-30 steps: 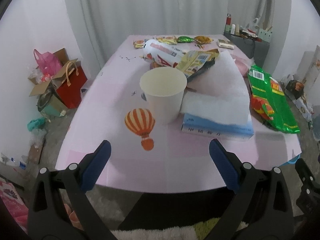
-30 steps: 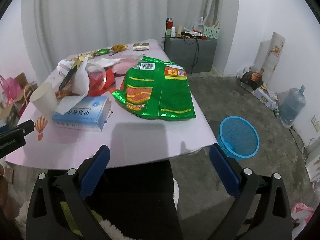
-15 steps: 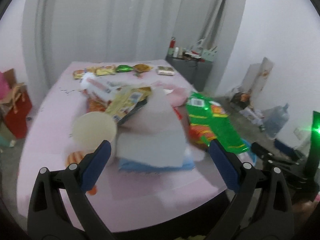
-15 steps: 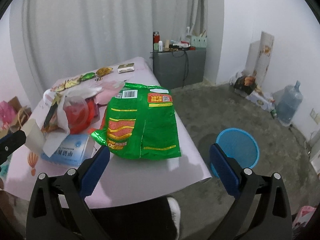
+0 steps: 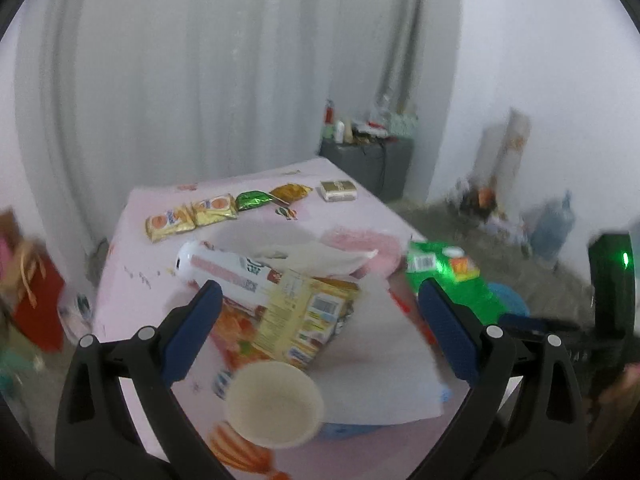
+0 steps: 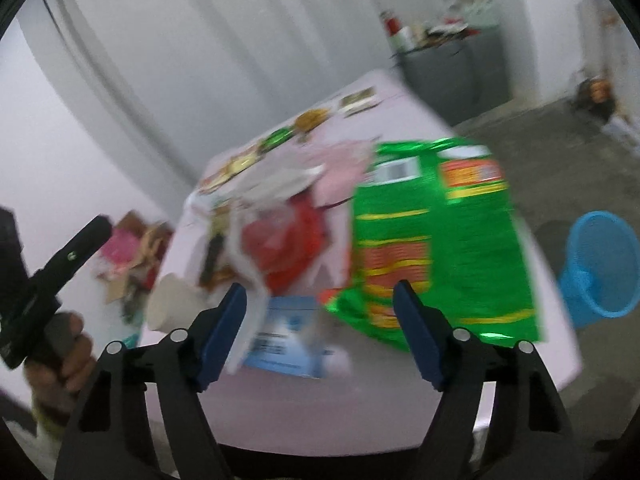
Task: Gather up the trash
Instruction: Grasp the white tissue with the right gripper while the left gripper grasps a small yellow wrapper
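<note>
While both grippers' jaws gape empty, the right gripper [image 6: 320,316] just narrowing, one paper cup [image 5: 274,404] and one green bag [image 6: 436,240] flank the blue box [image 6: 288,340] on the counter [image 6: 320,408].

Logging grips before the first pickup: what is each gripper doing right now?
Left gripper: open, holding nothing.
Right gripper: open, jaws have just been closing, nothing between them.

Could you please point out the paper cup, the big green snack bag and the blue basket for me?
paper cup [image 5: 273,403]: left wrist view, inside of its open mouth.
green snack bag [image 6: 438,240]: right wrist view, middle of its printed face.
blue basket [image 6: 600,268]: right wrist view, its mesh wall.
</note>
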`<state>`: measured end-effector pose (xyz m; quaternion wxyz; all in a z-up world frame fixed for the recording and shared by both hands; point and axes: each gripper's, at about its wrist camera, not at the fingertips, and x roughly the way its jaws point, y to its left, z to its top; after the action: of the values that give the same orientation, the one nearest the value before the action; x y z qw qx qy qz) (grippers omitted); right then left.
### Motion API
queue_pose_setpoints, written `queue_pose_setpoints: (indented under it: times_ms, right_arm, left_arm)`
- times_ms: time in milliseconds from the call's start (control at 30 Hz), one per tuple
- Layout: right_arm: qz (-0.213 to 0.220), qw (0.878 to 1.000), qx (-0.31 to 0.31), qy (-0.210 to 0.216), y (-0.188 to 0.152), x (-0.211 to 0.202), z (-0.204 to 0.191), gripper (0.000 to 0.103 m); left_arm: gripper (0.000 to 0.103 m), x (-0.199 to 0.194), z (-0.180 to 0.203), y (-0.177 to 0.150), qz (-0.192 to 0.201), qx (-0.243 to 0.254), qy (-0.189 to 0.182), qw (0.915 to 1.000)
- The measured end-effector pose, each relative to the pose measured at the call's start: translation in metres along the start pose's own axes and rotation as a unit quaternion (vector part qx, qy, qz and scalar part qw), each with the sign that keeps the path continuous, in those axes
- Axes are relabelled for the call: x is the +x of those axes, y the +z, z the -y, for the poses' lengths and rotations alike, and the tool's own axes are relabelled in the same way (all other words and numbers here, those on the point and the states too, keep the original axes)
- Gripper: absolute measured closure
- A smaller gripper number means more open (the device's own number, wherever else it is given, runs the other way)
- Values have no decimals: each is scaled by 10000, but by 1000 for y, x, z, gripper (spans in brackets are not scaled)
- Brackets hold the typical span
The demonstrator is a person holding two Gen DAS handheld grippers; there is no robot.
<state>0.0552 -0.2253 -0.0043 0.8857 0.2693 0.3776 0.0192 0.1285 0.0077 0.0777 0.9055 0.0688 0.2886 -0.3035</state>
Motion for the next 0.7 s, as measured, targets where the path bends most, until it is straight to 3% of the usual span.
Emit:
queue_pose_setpoints:
  times_ms: [33,133,267,433,600,700]
  right_arm:
    - [-80,9999,-7,110,1,6,-5,36]
    - [-355,9986,9,401,7,26,-13,47]
    - [-623,9963,4,584,13,50,-19,53]
    - [-850,9939,11,706,22,68,-16,60]
    - [-1135,9903,-47,801,25,87,-14,67]
    - [-1219,9886,-180,869,24,93,-17,67]
  left_arm:
    - [10,9,2,2,-214,277,22,9994]
    - [34,37,8,0,-859,970,142,9915]
    - [46,64,9,-11,-1668,1244,-123,9780]
    - [46,78,23,-15,-1901,1794,-116,9652]
    - [46,99,35,-18,-2075,2343,321,9492]
    - [54,107,41,-22,-2190,2575,425,9402]
